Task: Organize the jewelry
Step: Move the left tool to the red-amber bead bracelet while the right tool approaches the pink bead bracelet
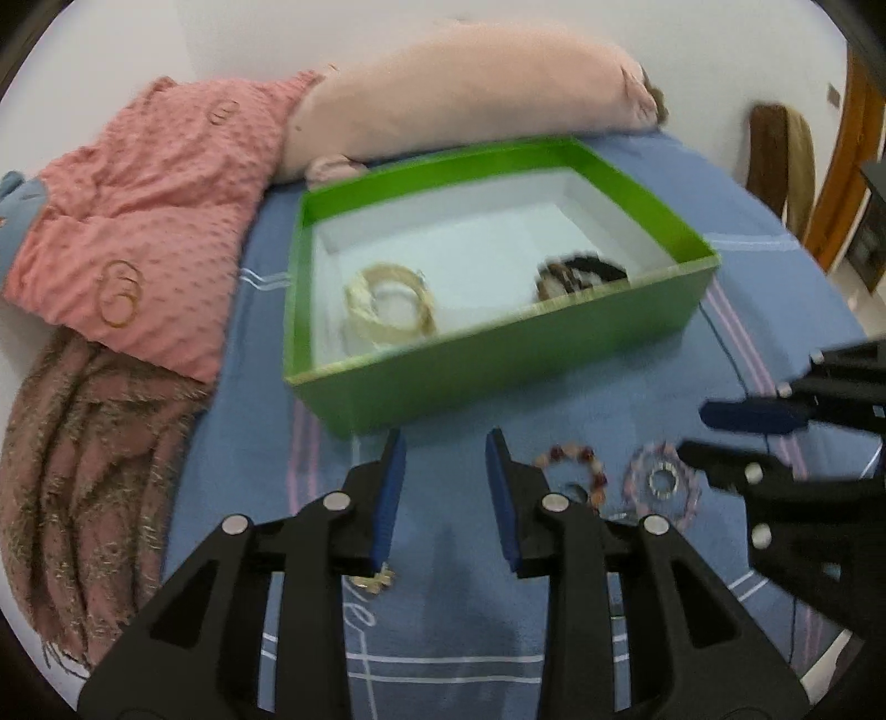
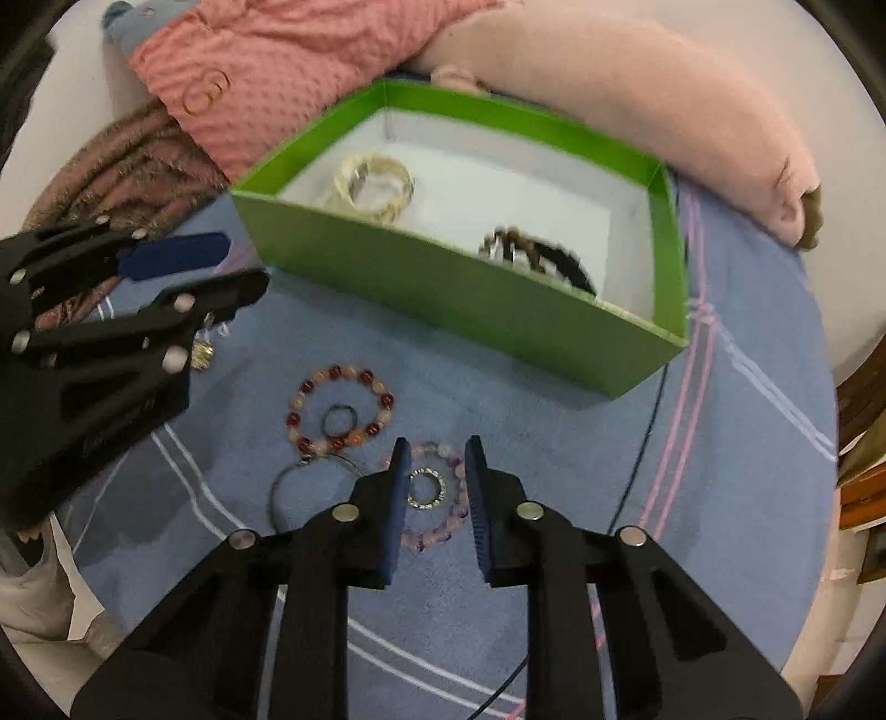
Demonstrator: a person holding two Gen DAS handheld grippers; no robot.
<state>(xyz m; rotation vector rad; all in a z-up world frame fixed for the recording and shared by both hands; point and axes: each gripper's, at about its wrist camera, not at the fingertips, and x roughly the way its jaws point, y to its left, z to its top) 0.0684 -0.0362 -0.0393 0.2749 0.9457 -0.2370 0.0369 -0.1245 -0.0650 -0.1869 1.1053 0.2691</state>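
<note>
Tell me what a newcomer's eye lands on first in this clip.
The bright green box on the blue bedspread, already holding pale bangles and dark bracelets. In front of it lie a red bead bracelet and a pale purple one, the right gripper open above the latter.

A pink dotted blanket (image 1: 149, 210), a pale bolster (image 1: 459, 94), perhaps a fringed throw (image 1: 83, 471).

White wall (image 1: 232, 39) – blue bedsheet (image 1: 692, 183) – wooden doorframe (image 1: 847, 166) at right.

Soft, even indoor light, slight motion blur, heavy fisheye bending at edges.
</note>
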